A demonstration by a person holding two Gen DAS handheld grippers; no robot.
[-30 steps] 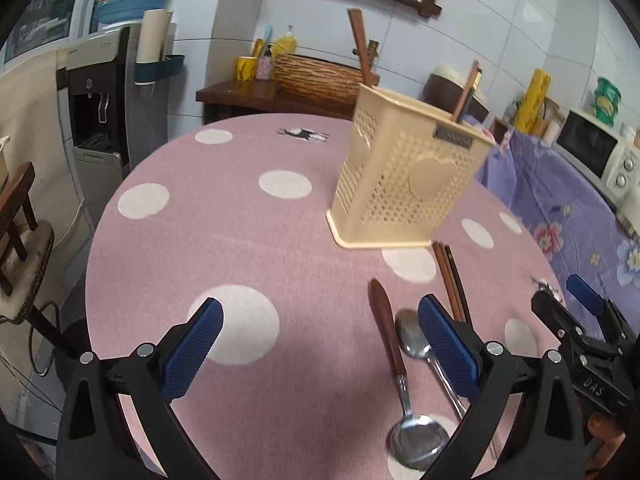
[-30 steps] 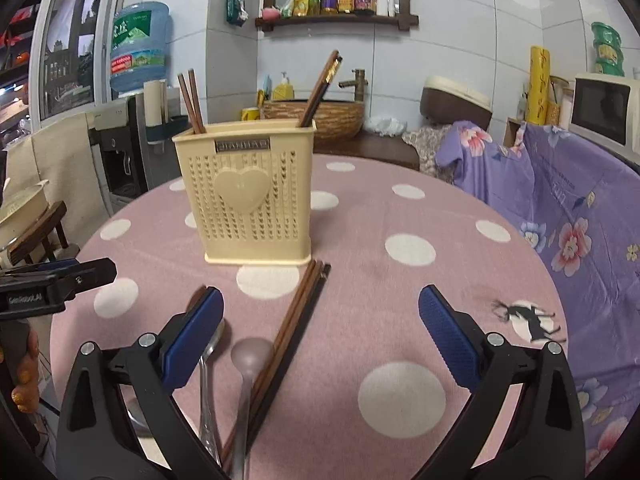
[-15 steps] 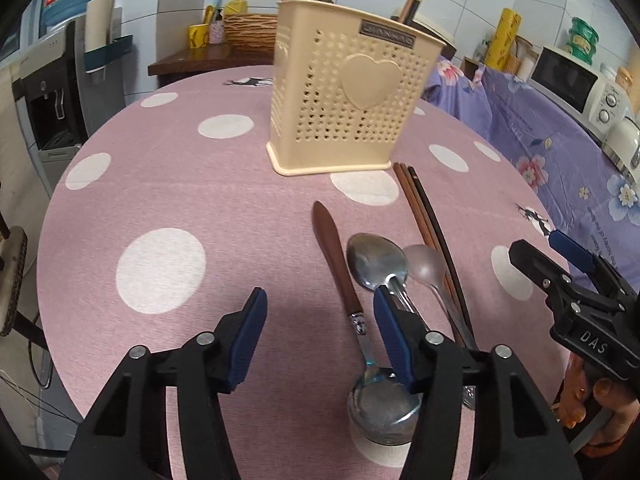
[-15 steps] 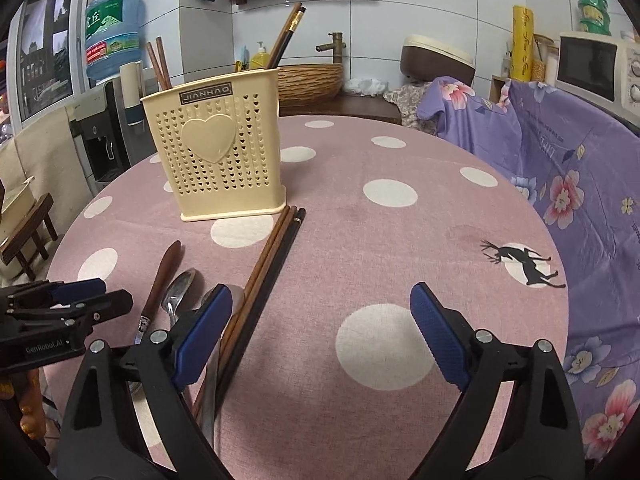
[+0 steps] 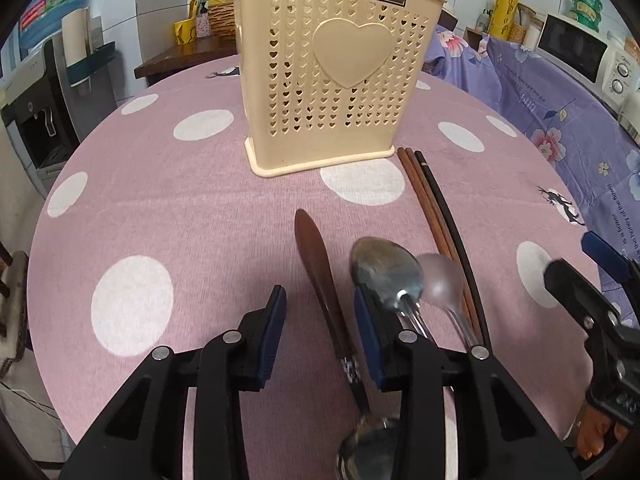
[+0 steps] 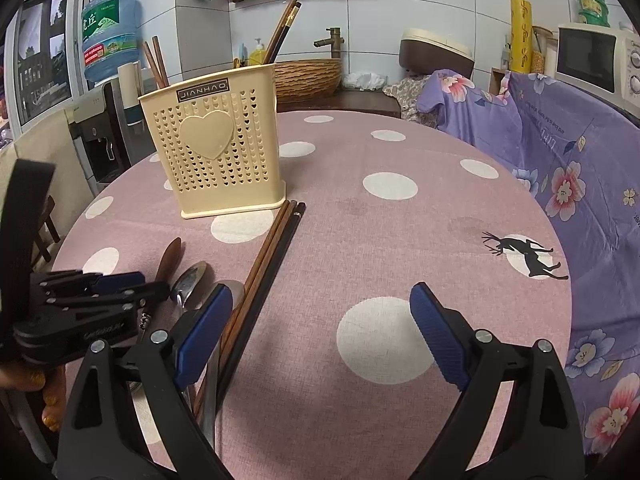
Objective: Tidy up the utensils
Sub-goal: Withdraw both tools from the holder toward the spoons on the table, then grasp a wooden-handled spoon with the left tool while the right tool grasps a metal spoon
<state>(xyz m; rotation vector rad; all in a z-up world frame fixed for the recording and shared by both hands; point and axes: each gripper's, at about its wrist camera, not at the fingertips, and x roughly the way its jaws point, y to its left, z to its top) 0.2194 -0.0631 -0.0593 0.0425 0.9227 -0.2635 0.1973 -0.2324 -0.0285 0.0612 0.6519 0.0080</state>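
Observation:
A cream perforated utensil holder (image 5: pixel 336 80) with a heart stands on the pink dotted table (image 5: pixel 160 208); several chopsticks stick out of it (image 6: pixel 280 32). In front lie a wooden-handled spoon (image 5: pixel 320 280), two steel spoons (image 5: pixel 386 276) (image 5: pixel 442 282) and three chopsticks (image 5: pixel 436 216). My left gripper (image 5: pixel 320 320) is open, low over the table, its jaws either side of the wooden handle, apart from it. My right gripper (image 6: pixel 320 320) is open and empty, its left finger (image 6: pixel 204 332) over the chopsticks (image 6: pixel 268 276).
A purple floral cloth (image 6: pixel 580 168) covers the furniture to the right. A water dispenser (image 6: pixel 104 132) stands at the left. A basket sink (image 6: pixel 308 76) and shelf lie behind the table. The right gripper shows at the right edge of the left wrist view (image 5: pixel 592 300).
My left gripper has moved forward and down toward the utensils and narrowed its jaws around the wooden-handled spoon. My right gripper has drifted slightly and stayed open.

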